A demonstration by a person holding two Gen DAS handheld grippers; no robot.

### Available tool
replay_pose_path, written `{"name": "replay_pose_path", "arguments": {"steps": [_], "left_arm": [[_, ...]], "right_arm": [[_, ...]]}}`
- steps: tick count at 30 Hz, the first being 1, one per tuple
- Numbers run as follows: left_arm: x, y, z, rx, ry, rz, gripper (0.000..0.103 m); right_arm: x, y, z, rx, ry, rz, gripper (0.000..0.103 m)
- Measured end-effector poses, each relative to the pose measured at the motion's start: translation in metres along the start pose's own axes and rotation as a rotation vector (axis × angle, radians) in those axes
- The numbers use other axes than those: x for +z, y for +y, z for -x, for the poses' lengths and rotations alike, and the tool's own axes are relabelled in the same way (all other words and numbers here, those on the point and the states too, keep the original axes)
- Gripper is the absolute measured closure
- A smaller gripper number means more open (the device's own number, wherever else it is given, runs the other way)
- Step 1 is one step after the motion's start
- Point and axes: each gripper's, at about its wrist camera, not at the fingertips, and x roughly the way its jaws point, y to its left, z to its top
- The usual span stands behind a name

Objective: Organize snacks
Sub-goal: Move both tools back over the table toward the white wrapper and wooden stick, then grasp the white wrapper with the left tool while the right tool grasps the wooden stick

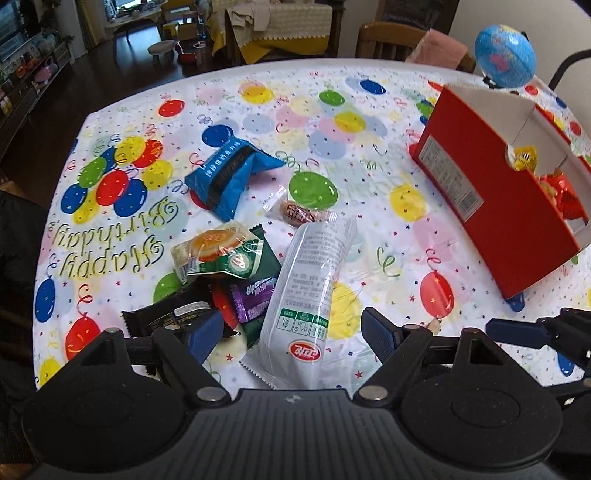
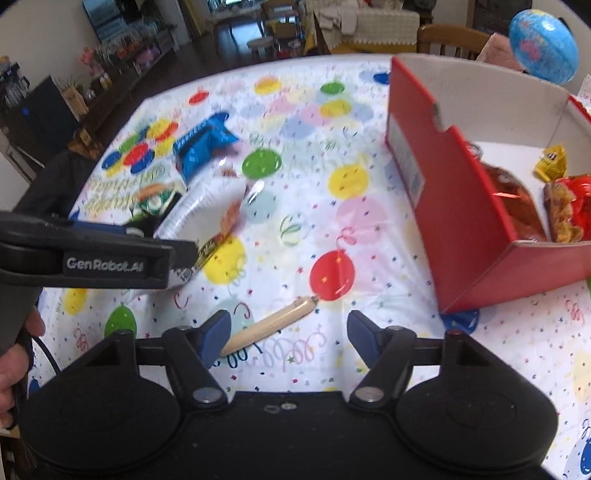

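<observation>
I hover both grippers, jaws wide and empty: left gripper [image 1: 290,332] should straddle the white packet [image 1: 306,291] squarely; right gripper [image 2: 288,332] waits.

I see a table under a white balloon-print "Happy Birthday" plastic cloth [image 1: 258,122]. On it lie a blue foil snack packet [image 1: 231,173], a long white plastic pouch [image 1: 306,291], a beige sausage stick [image 2: 271,325] and an open red cardboard box [image 1: 491,206].

Place: a home, dining and living area.
Table: birthday-balloon tablecloth [image 1: 258,110].
12 o'clock: covered sofa [image 1: 280,26], wooden chair [image 1: 391,38].
10 o'clock: cluttered shelving [image 1: 26,70].
</observation>
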Motion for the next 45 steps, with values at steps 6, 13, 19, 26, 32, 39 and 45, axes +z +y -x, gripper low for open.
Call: {"name": "replay_pose_path", "arguments": {"steps": [6, 13, 19, 26, 32, 39, 45], "left_arm": [[0.002, -0.004, -0.01, -0.002, 0.01, -0.046, 0.021], [0.005, -0.005, -0.021, -0.001, 0.027, -0.054, 0.021], [0.004, -0.005, -0.025, -0.011, 0.035, -0.065, 0.022], [0.005, 0.002, -0.03, 0.0, 0.053, -0.035, 0.032], [0.004, 0.009, -0.029, 0.0, 0.065, 0.01, 0.053], [-0.001, 0.004, -0.022, 0.019, 0.05, 0.017, 0.066], [-0.003, 0.005, -0.009, 0.03, 0.033, 0.05, 0.068]], "right_arm": [[0.004, 0.011, -0.018, -0.019, 0.059, 0.022, 0.049], [0.01, 0.021, -0.032, -0.051, 0.11, 0.042, 0.054], [0.009, 0.034, -0.036, -0.067, 0.13, 0.117, 0.067], [0.007, 0.026, -0.032, -0.054, 0.137, 0.107, 0.089], [0.0, 0.017, -0.027, -0.049, 0.119, 0.101, 0.094], [-0.004, 0.006, -0.017, -0.049, 0.081, 0.078, 0.094], [-0.005, -0.005, 0.001, -0.024, 0.039, 0.047, 0.094]]}}
